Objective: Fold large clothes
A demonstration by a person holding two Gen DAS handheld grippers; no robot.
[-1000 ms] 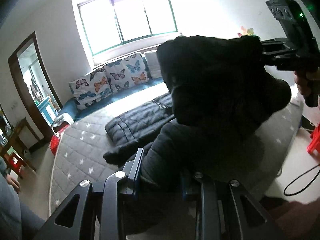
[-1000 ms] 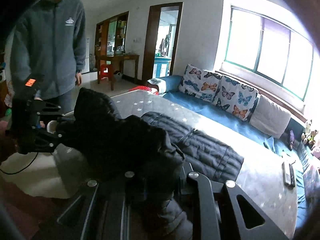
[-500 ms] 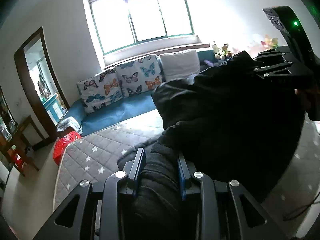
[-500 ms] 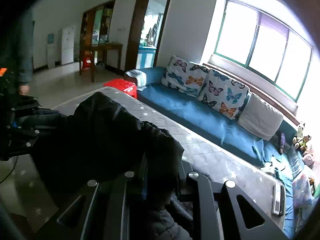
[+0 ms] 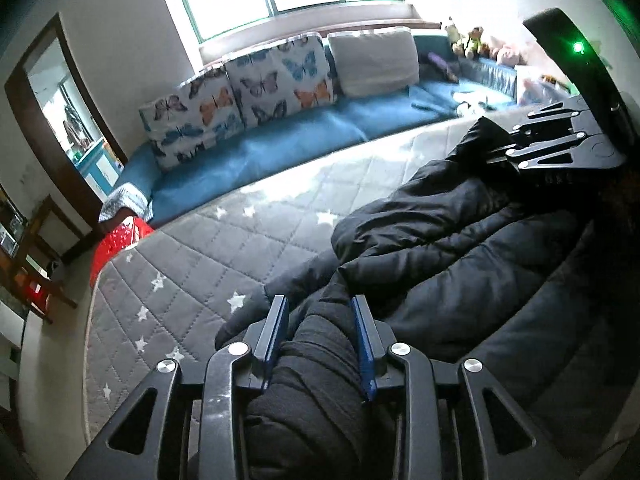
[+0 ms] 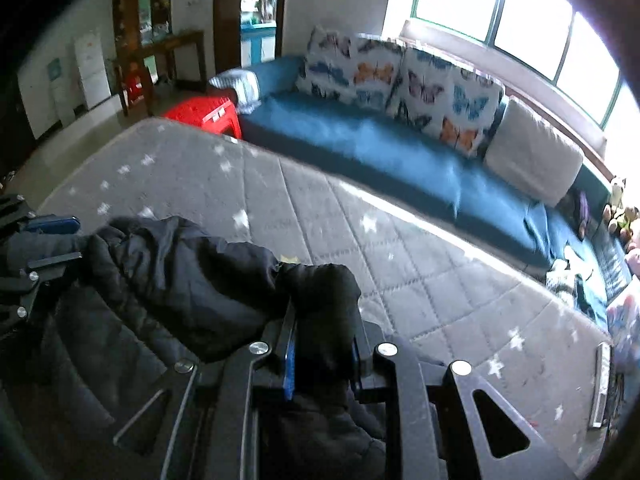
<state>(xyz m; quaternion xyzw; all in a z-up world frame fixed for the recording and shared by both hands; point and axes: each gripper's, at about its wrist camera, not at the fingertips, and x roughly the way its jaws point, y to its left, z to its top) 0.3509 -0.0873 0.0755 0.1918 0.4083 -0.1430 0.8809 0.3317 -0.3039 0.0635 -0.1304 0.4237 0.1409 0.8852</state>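
A large black padded jacket (image 5: pixel 448 248) lies bunched on a grey quilted mattress (image 5: pixel 192 264) with white stars. My left gripper (image 5: pixel 320 312) is shut on a thick fold of the jacket at its left end. My right gripper (image 6: pixel 322 316) is shut on another fold of the jacket (image 6: pixel 180 272) at its right end. Each gripper shows in the other's view: the right one (image 5: pixel 560 144) at the right in the left wrist view, the left one (image 6: pixel 36 248) at the left in the right wrist view. Both hold the jacket low over the mattress (image 6: pixel 360 240).
A blue sofa (image 5: pixel 280 140) with butterfly cushions (image 5: pixel 240 92) runs along the far side under the window. A red plastic stool (image 6: pixel 204 114) stands at the mattress corner. Soft toys (image 5: pixel 472 40) sit at the sofa's right end. A remote (image 6: pixel 600 384) lies near the mattress's right edge.
Both grippers have carried the jacket down and forward from mid-air and laid it folded onto the mattress. Both stayed shut on the fabric.
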